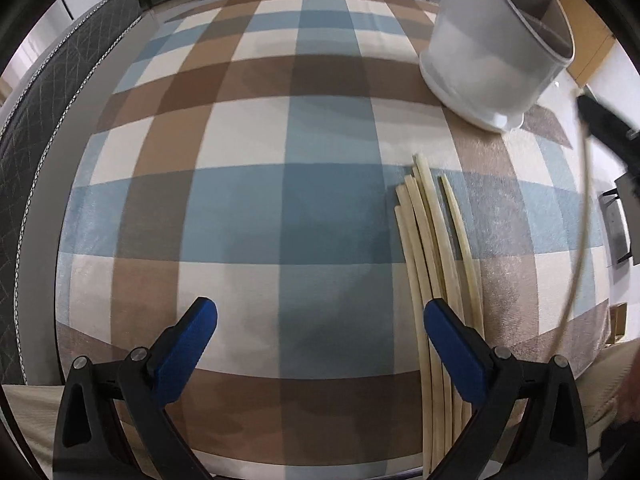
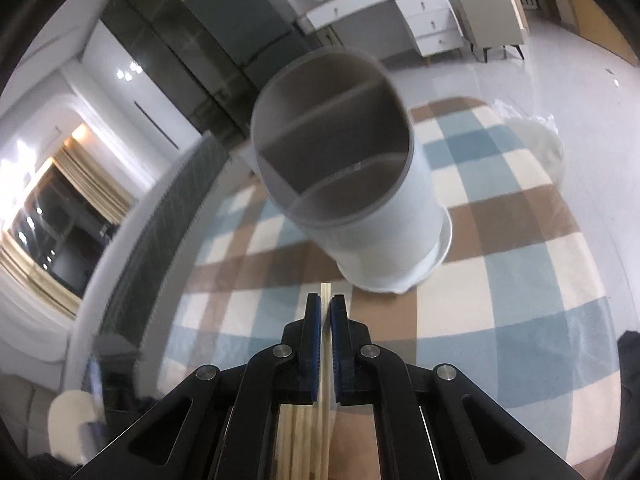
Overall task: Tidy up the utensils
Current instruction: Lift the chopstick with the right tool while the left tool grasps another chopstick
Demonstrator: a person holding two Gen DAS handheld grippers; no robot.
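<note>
Several pale wooden chopsticks [image 1: 430, 264] lie side by side on the checked cloth [image 1: 280, 200], right of centre. My left gripper [image 1: 320, 312] is open and empty just above the cloth, its right finger over the chopsticks' near ends. A white round utensil holder [image 1: 492, 60] with inner dividers stands at the far right. My right gripper [image 2: 325, 304] is shut on one chopstick [image 2: 326, 290], whose tip points toward the holder [image 2: 360, 200] just ahead. That chopstick also shows as a thin blurred line in the left wrist view [image 1: 582, 220].
A dark quilted seat back [image 1: 48, 140] runs along the table's left edge. A crumpled clear plastic bag [image 2: 536, 140] lies at the table's far right edge. White drawers [image 2: 428, 20] and a chair stand on the floor beyond.
</note>
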